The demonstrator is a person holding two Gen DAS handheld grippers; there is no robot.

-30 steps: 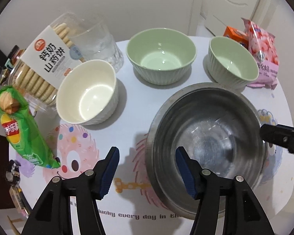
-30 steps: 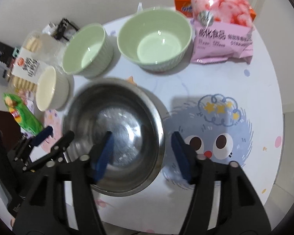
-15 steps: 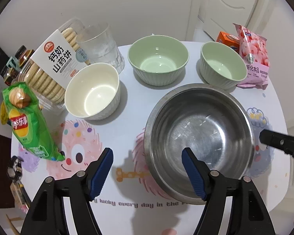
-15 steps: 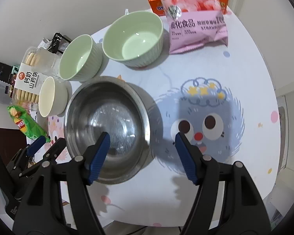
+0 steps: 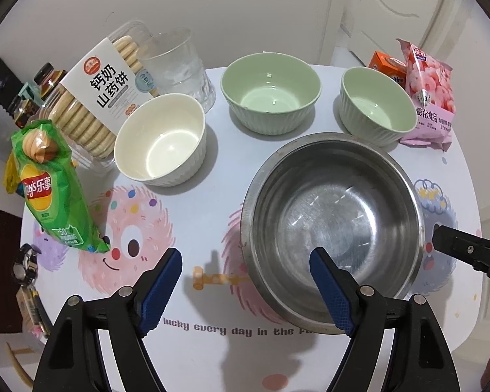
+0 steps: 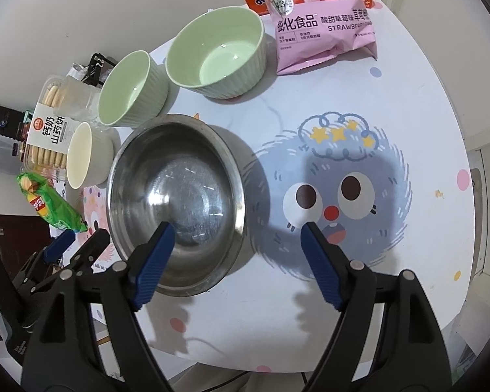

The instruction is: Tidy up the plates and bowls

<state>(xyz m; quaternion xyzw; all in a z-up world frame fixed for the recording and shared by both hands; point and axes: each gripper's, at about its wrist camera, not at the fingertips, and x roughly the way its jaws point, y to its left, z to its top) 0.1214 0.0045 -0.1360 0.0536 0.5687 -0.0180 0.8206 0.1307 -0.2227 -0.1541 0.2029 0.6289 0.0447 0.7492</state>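
Note:
A steel bowl (image 5: 333,225) (image 6: 176,196) stands on the round table. Its left rim runs between the fingers of my left gripper (image 5: 244,258), and its right rim runs between the fingers of my right gripper (image 6: 237,228). Both sets of jaws are opening and no pad presses on the rim. Behind it stand a white bowl (image 5: 161,138) (image 6: 81,160), a middle green bowl (image 5: 271,91) (image 6: 130,88) and a green bowl (image 5: 377,104) (image 6: 215,55) beside the pink bag. All are empty. The left gripper (image 6: 78,245) also shows at the lower left of the right wrist view.
A biscuit box (image 5: 101,98), a glass (image 5: 176,65) and a green crisp bag (image 5: 54,189) crowd the left side. A pink snack bag (image 6: 320,16) and an orange box (image 5: 387,68) sit at the back right. The table edge (image 6: 454,294) curves close on the right.
Both grippers' jaws have spread wider around the steel bowl's rim. The right gripper has shifted a little sideways. The steel bowl stays on the table.

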